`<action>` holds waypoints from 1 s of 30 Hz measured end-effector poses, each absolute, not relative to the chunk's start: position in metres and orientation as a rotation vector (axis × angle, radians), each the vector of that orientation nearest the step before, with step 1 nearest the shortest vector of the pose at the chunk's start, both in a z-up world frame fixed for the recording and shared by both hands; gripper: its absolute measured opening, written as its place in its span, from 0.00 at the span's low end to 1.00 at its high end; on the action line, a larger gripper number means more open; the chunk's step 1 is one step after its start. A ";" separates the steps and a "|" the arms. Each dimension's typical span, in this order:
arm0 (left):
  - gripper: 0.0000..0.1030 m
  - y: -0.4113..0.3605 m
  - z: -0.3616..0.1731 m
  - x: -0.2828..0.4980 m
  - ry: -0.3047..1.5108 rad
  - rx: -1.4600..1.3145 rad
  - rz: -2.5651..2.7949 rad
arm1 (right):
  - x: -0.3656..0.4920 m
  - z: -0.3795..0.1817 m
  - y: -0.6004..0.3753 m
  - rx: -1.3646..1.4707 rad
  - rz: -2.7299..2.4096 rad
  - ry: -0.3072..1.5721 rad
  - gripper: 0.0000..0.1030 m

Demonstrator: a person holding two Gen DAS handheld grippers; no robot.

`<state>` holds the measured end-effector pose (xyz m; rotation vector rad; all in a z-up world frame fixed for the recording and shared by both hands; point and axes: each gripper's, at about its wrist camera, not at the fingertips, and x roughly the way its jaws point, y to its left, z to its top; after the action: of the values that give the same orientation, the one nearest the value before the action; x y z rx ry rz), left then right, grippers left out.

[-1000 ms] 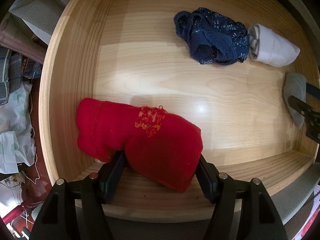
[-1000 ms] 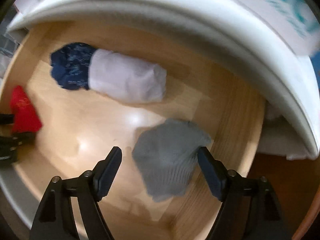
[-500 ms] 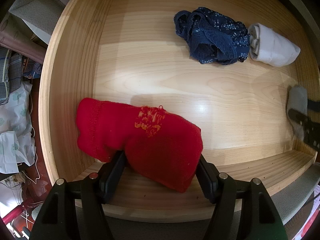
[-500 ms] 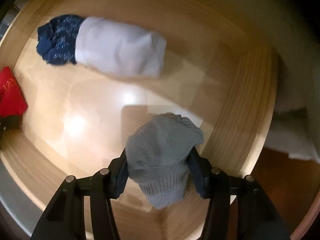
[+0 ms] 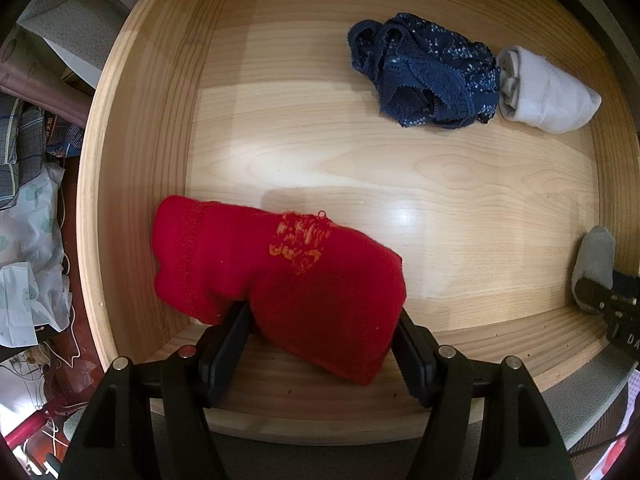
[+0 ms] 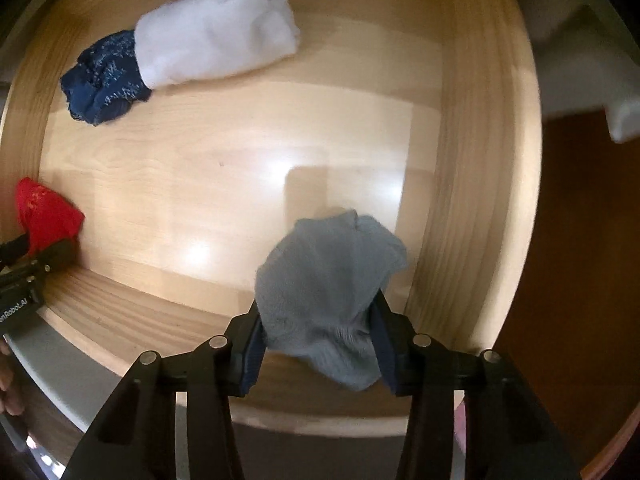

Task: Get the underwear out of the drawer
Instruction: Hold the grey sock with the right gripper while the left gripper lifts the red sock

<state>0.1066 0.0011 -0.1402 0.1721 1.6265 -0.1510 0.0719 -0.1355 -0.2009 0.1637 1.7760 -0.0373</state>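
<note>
Right wrist view: right gripper (image 6: 318, 344) closing on grey piece (image 6: 326, 292) at drawer (image 6: 460, 184) front right corner. Left gripper (image 5: 322, 344) clamped on red piece (image 5: 280, 276), front left corner. Best squeezed firm, then lifted straight up, clear of drawer wall.

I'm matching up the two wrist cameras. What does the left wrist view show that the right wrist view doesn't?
Only the left wrist view: the clutter of cloth and paper outside the drawer, and the orange stitching on the red garment, which sits between the left hand-held gripper fingers.

Only the right wrist view: dark wood outside the drawer, and the right hand-held gripper closing, pads pressing the grey garment.

Both: the wooden drawer, navy lace underwear touching the white roll, and each other's gripper.
</note>
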 end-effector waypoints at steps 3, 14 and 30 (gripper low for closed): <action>0.68 0.001 -0.141 0.107 1.630 0.174 -0.150 | 0.063 -0.202 -0.131 0.132 -0.061 1.767 0.42; 0.69 -0.006 -0.150 0.112 1.725 0.224 -0.125 | 0.046 -0.195 -0.130 0.171 -0.088 1.716 0.44; 0.41 -0.009 -0.136 0.122 1.767 0.167 -0.083 | 0.050 -0.153 -0.142 0.202 -0.078 1.677 0.44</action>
<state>0.1223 -0.0086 -0.1355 0.1674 1.7674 -0.0828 0.0503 -0.1425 -0.1531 0.2021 1.6773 -0.0782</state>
